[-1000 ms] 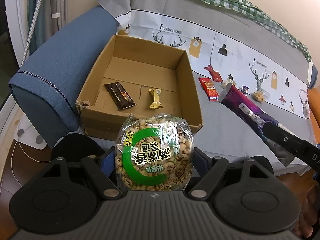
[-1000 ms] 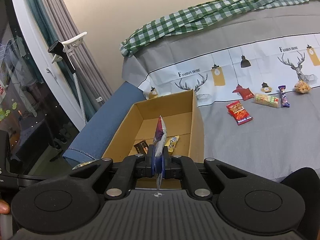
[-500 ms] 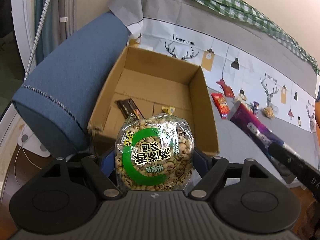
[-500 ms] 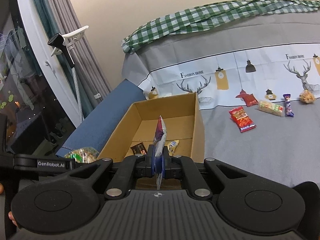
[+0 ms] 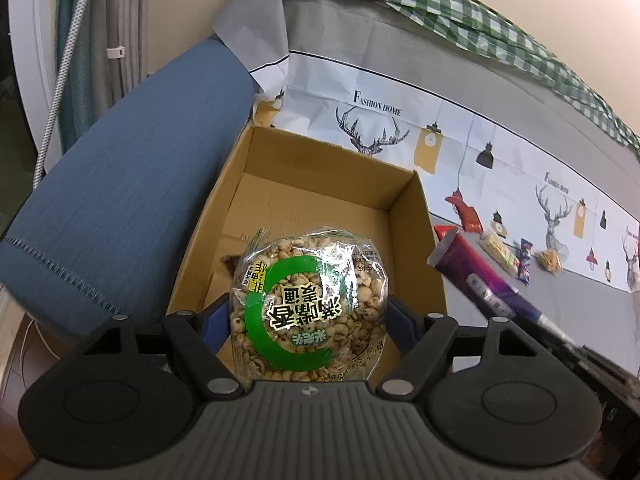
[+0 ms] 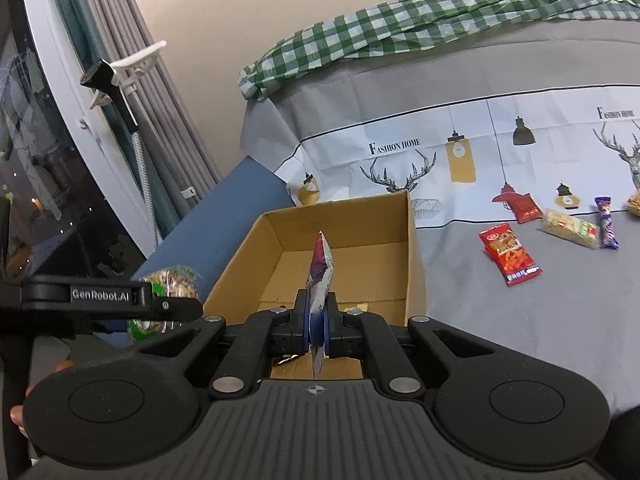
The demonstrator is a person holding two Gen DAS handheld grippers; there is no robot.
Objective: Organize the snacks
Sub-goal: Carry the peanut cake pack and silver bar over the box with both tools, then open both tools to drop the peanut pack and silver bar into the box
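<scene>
My left gripper [image 5: 308, 316] is shut on a clear bag of puffed snacks with a green ring label [image 5: 308, 304] and holds it over the near part of the open cardboard box [image 5: 424, 248]. My right gripper [image 6: 318, 320] is shut on a thin purple snack packet [image 6: 319, 268], seen edge-on, just before the box [image 6: 412, 248]. The purple packet also shows in the left wrist view [image 5: 476, 276], right of the box. A dark snack [image 5: 230, 262] lies on the box floor, mostly hidden behind the bag.
Loose snacks lie on the grey printed cloth right of the box: a red packet [image 6: 510, 252], a pale bar [image 6: 570, 228], a purple bar [image 6: 606, 222]. A blue sofa arm [image 5: 120, 200] borders the box on the left. Curtains and a window stand at far left.
Both grippers have moved forward toward the box with their snacks still held. The puffed-snack bag now hangs over the box's near part and hides most of the snacks inside.
</scene>
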